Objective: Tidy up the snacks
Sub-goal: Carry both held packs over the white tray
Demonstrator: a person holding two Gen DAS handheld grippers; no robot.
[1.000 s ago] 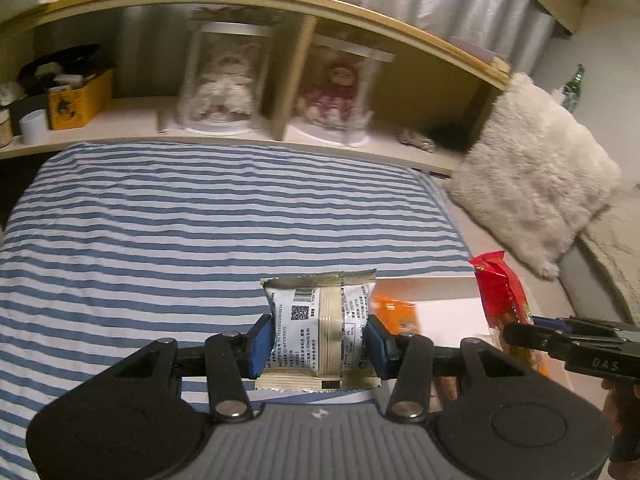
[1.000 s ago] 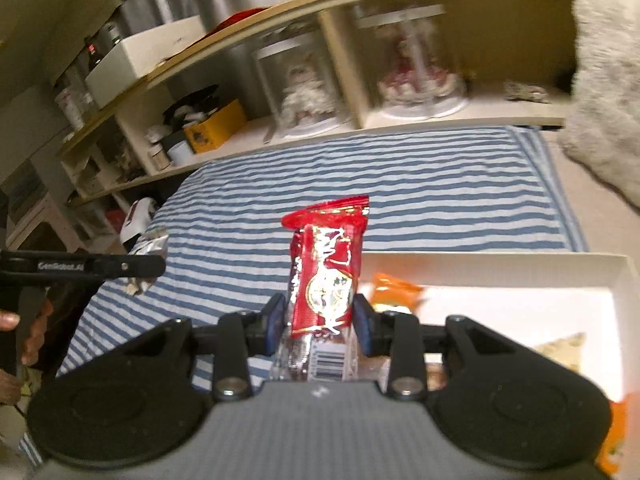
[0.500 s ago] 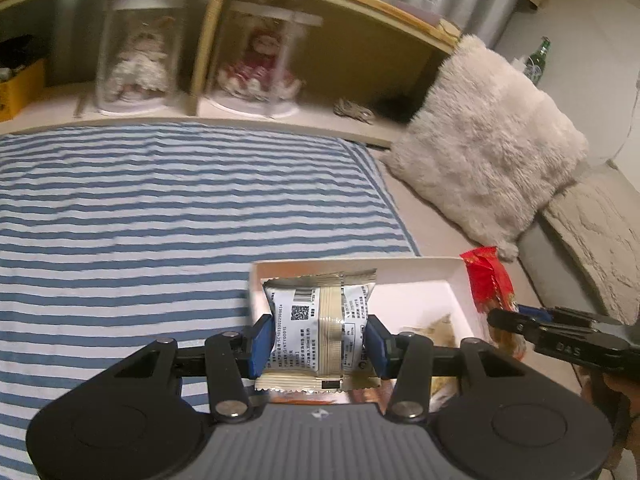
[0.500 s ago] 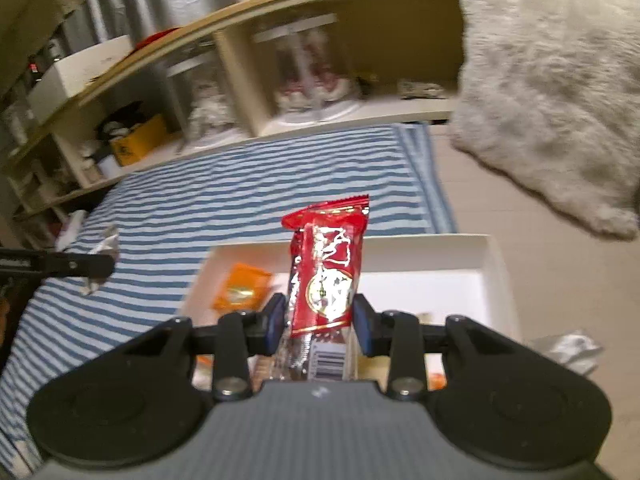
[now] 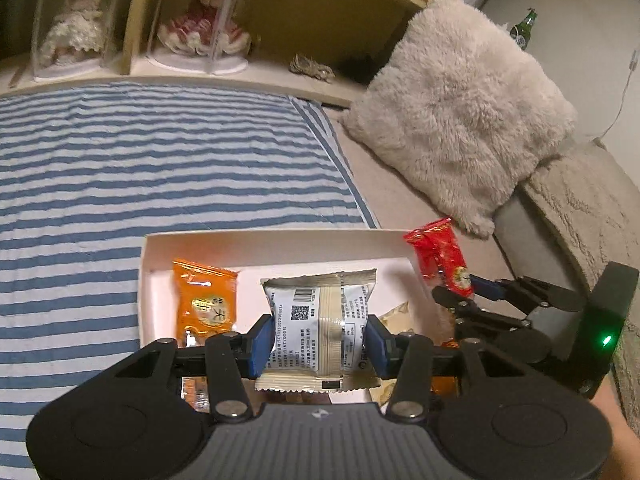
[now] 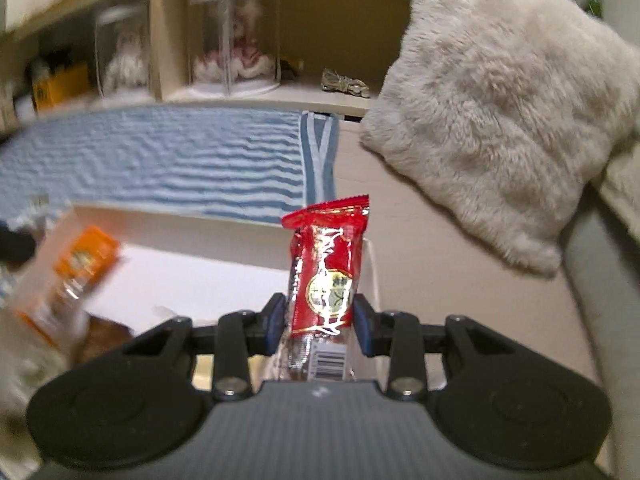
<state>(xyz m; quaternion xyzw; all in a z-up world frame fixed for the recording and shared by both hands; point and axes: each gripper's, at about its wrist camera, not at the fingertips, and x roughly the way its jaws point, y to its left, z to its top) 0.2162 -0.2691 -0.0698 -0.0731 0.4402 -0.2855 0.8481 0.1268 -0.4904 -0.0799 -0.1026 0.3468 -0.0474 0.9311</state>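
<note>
My left gripper (image 5: pixel 318 340) is shut on a beige-and-white snack packet (image 5: pixel 320 328) with a QR code, held over the white box (image 5: pixel 264 246). An orange packet (image 5: pixel 205 300) lies inside the box at its left. My right gripper (image 6: pixel 318 322) is shut on a red snack packet (image 6: pixel 326 276), held upright above the box's right wall (image 6: pixel 370 264). The right gripper (image 5: pixel 472 298) and its red packet (image 5: pixel 440 254) also show in the left wrist view, at the box's right edge. The orange packet (image 6: pixel 84 256) looks blurred in the right wrist view.
The box lies on a blue-striped sheet (image 5: pixel 160 168). A fluffy cream pillow (image 5: pixel 460 120) leans at the right. A shelf (image 5: pixel 240 76) behind holds two dolls under clear covers. More packets lie in the box's near part, partly hidden.
Both grippers have swung to the right and come over the white box, each keeping its packet. The right gripper has moved to the box's right edge.
</note>
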